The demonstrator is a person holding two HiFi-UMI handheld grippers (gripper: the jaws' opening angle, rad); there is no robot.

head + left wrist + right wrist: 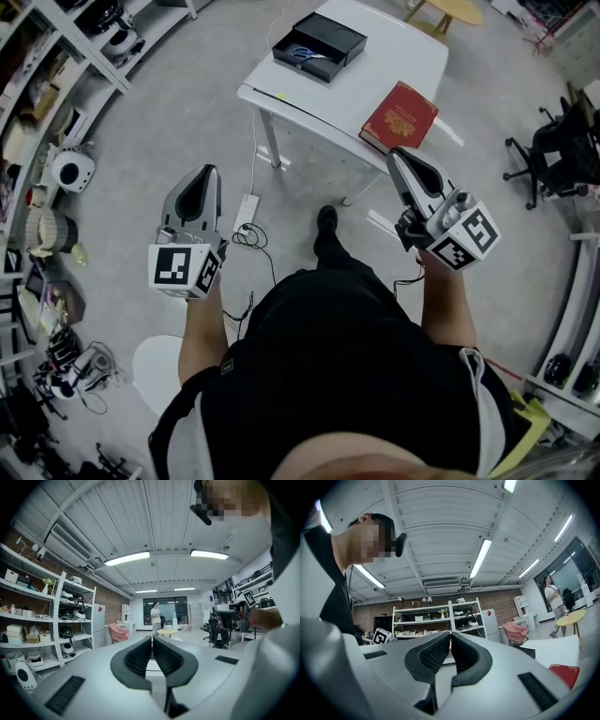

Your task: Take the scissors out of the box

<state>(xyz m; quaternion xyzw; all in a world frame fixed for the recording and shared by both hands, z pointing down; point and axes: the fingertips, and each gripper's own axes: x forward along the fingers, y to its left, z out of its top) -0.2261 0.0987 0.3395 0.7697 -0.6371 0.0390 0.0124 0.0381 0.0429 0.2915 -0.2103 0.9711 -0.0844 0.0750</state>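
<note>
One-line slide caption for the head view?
Left gripper and right gripper shut, short of the white table; scissors inside the black box.

the person's left forearm point(202, 328) and right forearm point(448, 300) are bare and reach forward from the body, each hand carrying one gripper. the left gripper point(202, 174) points straight ahead, about level, and its jaws are pressed together with nothing between them. the right gripper point(395, 154) points ahead, slanted a little toward the left one, and its jaws are also together and empty.
</note>
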